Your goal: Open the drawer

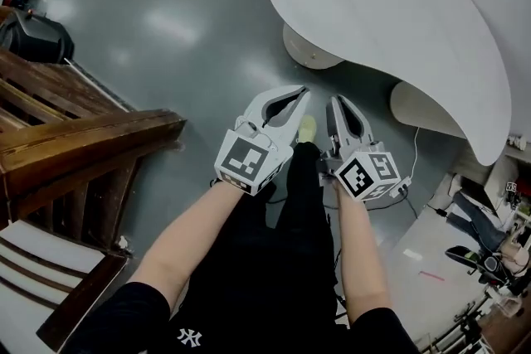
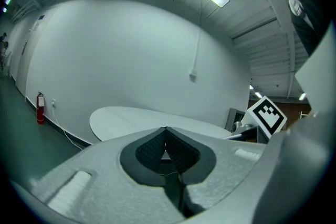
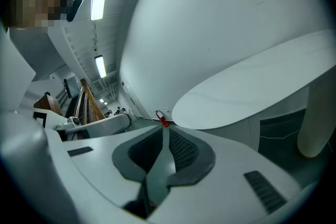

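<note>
No drawer shows in any view. In the head view both grippers are held side by side in front of the person's body, over grey floor. My left gripper (image 1: 301,92) has its fingertips together with nothing between them; in the left gripper view (image 2: 166,128) the tips meet. My right gripper (image 1: 338,100) points toward the white table; in the right gripper view (image 3: 162,129) a narrow slit of floor shows between the jaws, and nothing is in it. Neither gripper touches anything.
A white curved table (image 1: 373,4) on a round pedestal (image 1: 309,50) stands ahead and to the right. Dark wooden furniture (image 1: 75,137) fills the left. A red fire extinguisher (image 2: 40,107) stands by the far wall. Cables and equipment (image 1: 481,253) lie at the lower right.
</note>
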